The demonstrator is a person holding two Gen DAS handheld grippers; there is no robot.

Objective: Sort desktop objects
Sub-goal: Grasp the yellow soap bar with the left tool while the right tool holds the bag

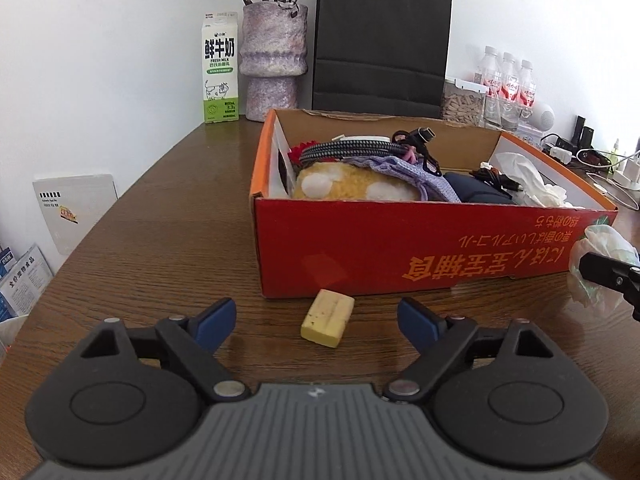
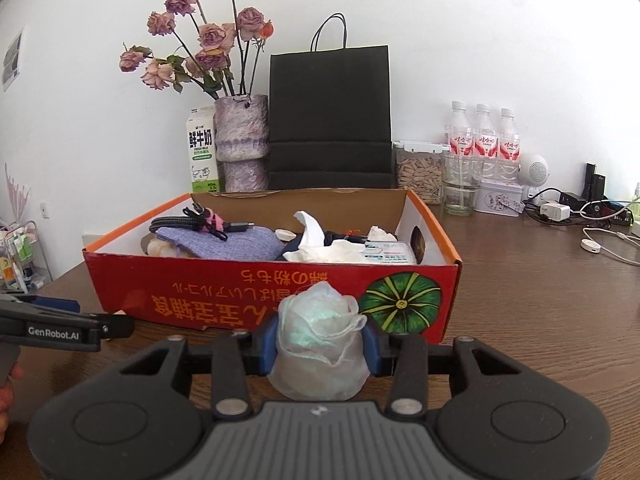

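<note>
A red and orange cardboard box stands on the brown wooden table, full of cables, a purple knit cloth, a yellow plush and tissues. A pale yellow eraser-like block lies on the table just in front of the box. My left gripper is open, with the block between and slightly beyond its blue fingertips. My right gripper is shut on a crumpled translucent plastic wrapper, held in front of the box's near wall. The wrapper also shows at the right edge of the left wrist view.
A milk carton, a purple vase of dried roses and a black paper bag stand behind the box. Water bottles, a seed jar, a tin, chargers and cables sit at the back right.
</note>
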